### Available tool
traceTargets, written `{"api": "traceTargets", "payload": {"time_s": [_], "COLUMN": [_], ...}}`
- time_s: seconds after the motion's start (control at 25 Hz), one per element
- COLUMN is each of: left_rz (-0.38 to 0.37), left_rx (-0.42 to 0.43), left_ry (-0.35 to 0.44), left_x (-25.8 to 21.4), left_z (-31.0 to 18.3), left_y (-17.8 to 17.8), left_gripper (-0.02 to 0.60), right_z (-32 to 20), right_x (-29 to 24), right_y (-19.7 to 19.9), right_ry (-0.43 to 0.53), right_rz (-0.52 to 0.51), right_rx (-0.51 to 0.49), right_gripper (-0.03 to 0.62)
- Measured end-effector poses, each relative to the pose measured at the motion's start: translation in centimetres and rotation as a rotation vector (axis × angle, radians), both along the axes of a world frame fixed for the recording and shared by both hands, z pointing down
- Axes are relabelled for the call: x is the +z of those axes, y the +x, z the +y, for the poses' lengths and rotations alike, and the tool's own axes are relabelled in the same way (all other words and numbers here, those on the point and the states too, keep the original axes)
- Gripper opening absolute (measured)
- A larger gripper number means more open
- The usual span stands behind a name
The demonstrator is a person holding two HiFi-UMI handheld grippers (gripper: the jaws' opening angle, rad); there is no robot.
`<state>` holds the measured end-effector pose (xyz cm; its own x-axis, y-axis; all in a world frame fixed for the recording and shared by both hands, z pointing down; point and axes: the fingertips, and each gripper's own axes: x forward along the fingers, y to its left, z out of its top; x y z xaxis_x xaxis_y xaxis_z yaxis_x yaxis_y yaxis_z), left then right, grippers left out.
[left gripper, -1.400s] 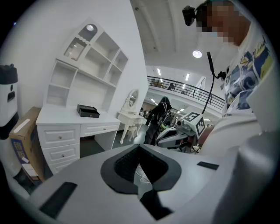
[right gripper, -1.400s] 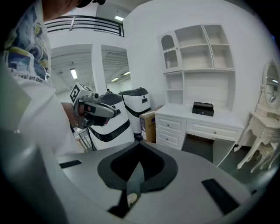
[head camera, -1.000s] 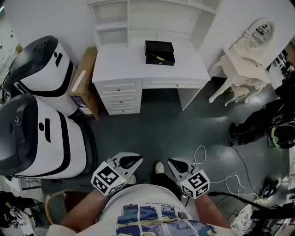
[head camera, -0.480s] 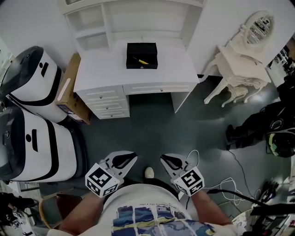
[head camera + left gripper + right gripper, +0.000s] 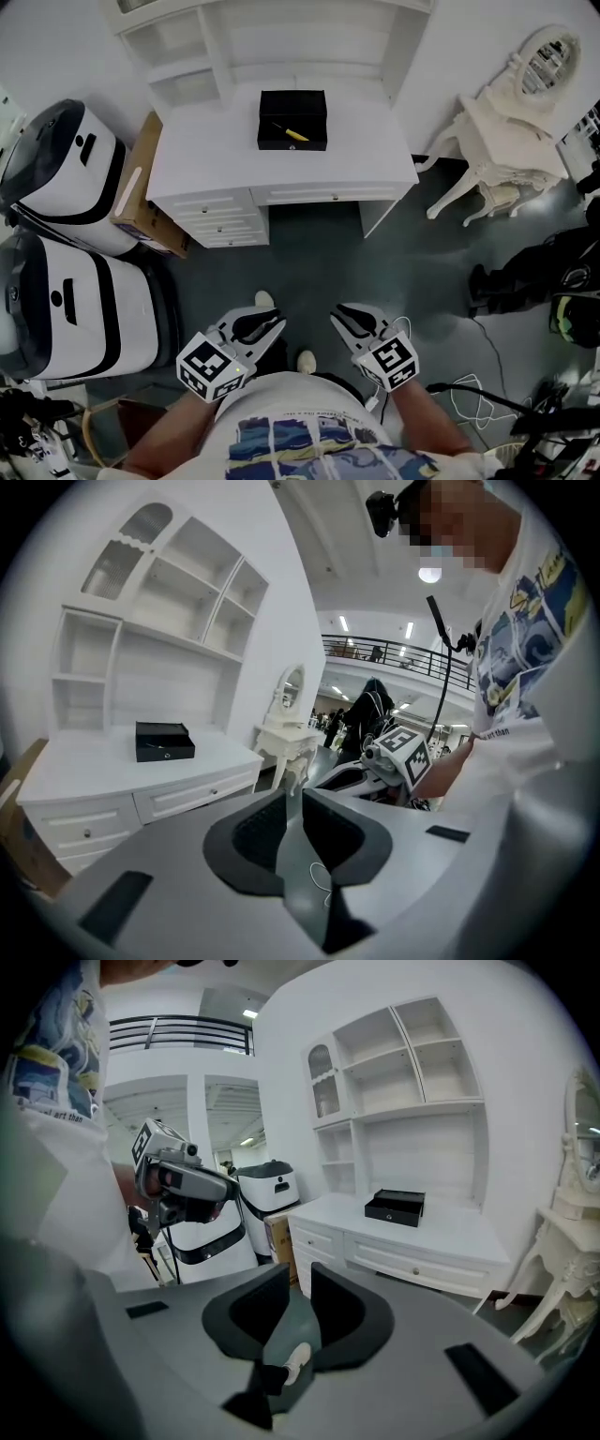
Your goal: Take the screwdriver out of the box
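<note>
Approach step: you hold both grippers well short of the box, screwdriver inside; left gripper jaws slightly apart, empty; right gripper jaws have just been opening, empty; next, advance to the box.

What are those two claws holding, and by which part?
Nothing. The left gripper and right gripper are empty; the right's jaws have just been opening, nothing between them.

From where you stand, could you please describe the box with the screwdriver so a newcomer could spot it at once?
Look to the white desk beneath the white shelves. Near the middle of its top sits a small open black box with a partly yellow screwdriver inside. It is the only dark thing on the desktop.
</note>
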<state>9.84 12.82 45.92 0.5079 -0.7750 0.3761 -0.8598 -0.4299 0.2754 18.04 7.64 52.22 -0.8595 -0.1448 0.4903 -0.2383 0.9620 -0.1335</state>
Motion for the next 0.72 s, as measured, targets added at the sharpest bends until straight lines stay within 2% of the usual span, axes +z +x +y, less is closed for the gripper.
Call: {"api": "traceTargets", "payload": {"time_s": [0.16, 0.36, 0.56, 0.72], "left_rz": [0.019, 0.033, 0.007, 0.049], "left_rx": [0.004, 0.023, 0.043, -0.017], "left_ry": [0.009, 0.038, 0.073, 0.052], "left_x": [1.0, 0.0, -0.6, -0.6], "left_z": [-4.0, -9.8, -13.4, -14.5], "left_y": [-4.1, -9.9, -14.9, -18.3], "left_gripper": [0.064, 0.064, 0.048, 0.013], "right_z": [-4.8, -11.5, -18.2, -22.9], "right_x": [0.4, -0.7, -0.6, 0.0], "right_y": [-3.4, -9.1, -14.2, -18.0], "right_ry": [0.016, 0.058, 0.093, 0.105], "right_rz": [0.036, 0.077, 0.093, 0.108], "right_rx": [0.029, 0.040, 0.059, 0.041], "right_gripper": [0.083, 0.083, 0.083, 0.081]}}
